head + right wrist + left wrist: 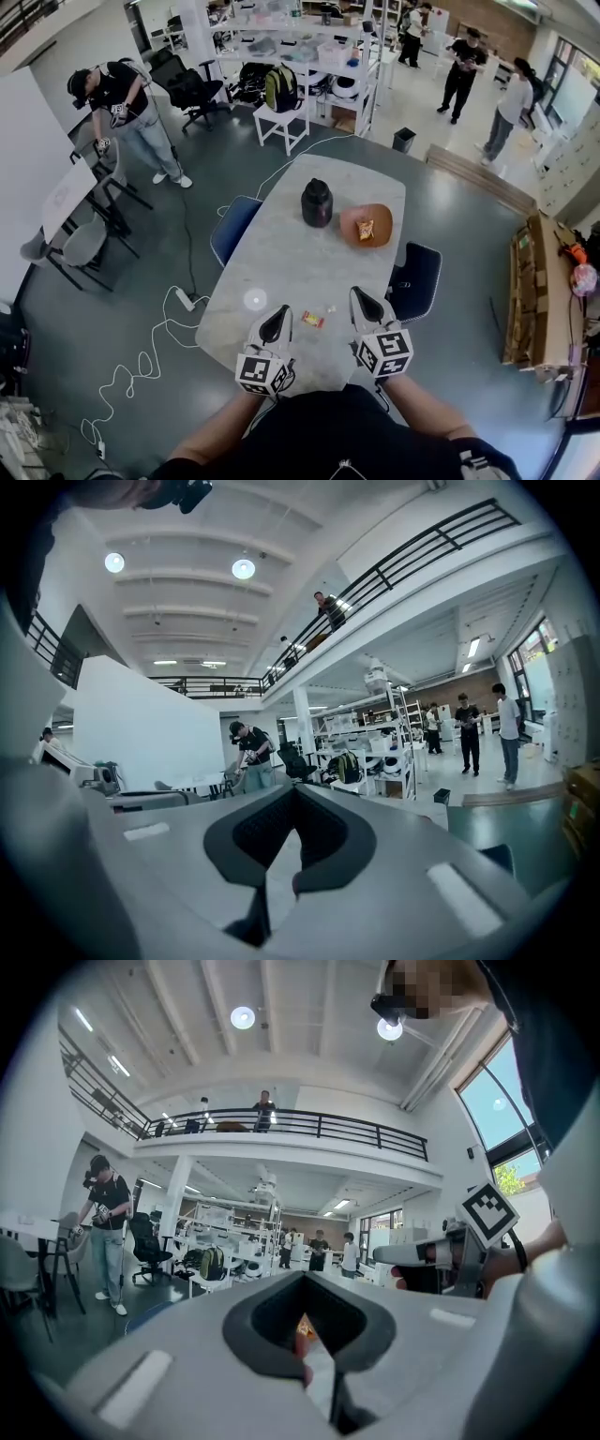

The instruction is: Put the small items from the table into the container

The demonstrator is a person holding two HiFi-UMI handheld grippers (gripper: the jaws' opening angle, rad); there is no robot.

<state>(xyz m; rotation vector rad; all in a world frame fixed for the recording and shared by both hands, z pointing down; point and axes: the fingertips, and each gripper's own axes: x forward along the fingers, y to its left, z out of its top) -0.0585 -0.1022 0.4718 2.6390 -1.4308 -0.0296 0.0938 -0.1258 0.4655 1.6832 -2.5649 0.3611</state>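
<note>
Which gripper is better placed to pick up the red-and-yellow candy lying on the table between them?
Left, probably. The left gripper sits closer to the candy than the right gripper does. Both have their fingers shut and look empty, so either must open first.

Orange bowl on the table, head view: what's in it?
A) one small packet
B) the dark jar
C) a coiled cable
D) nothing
A: the head view shows a single small yellow-orange packet lying inside the orange bowl, while the dark jar stands on the table just left of the bowl.
</note>
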